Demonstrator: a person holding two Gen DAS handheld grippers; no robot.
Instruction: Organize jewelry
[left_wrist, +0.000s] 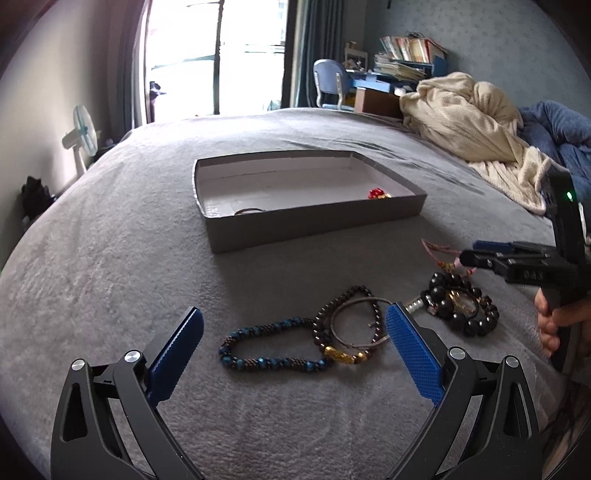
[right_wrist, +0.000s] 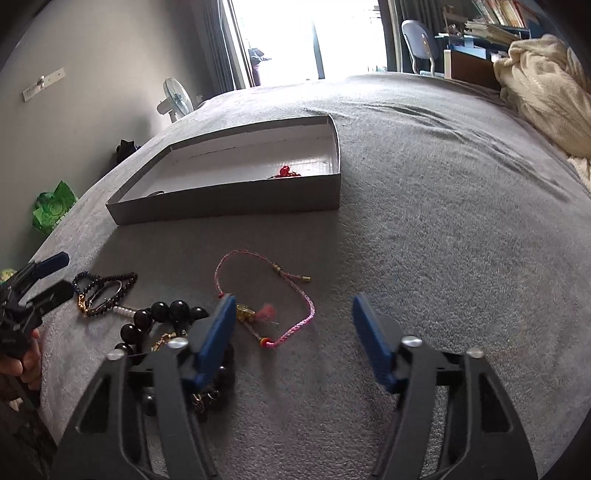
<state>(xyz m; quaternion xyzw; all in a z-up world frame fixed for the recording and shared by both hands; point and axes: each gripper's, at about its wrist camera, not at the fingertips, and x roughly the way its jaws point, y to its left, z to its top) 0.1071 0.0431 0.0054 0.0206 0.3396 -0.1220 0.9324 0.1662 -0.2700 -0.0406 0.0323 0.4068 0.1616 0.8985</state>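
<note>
A shallow grey box (left_wrist: 317, 230) (right_wrist: 229, 206) lies on the bed and holds a red charm piece (left_wrist: 377, 193) (right_wrist: 285, 171) and a thin ring-like piece (left_wrist: 248, 211). In front of it lie a blue bead bracelet (left_wrist: 269, 345), a dark bead strand with gold beads (left_wrist: 345, 356), a thin bangle (left_wrist: 356, 325), a large black bead bracelet (left_wrist: 463, 306) (right_wrist: 173, 314) and a pink cord bracelet (right_wrist: 295, 295). My left gripper (left_wrist: 293, 323) is open just above the blue bracelet. My right gripper (right_wrist: 293, 306) is open just above the pink cord.
The grey blanket (right_wrist: 443, 229) covers the bed. A cream blanket (left_wrist: 476, 122) and blue bedding (left_wrist: 561, 129) are bunched at the right. A fan (left_wrist: 83, 138) stands left of the bed, a green bag (right_wrist: 51, 208) on the floor, and a desk with books (left_wrist: 402, 62) beyond.
</note>
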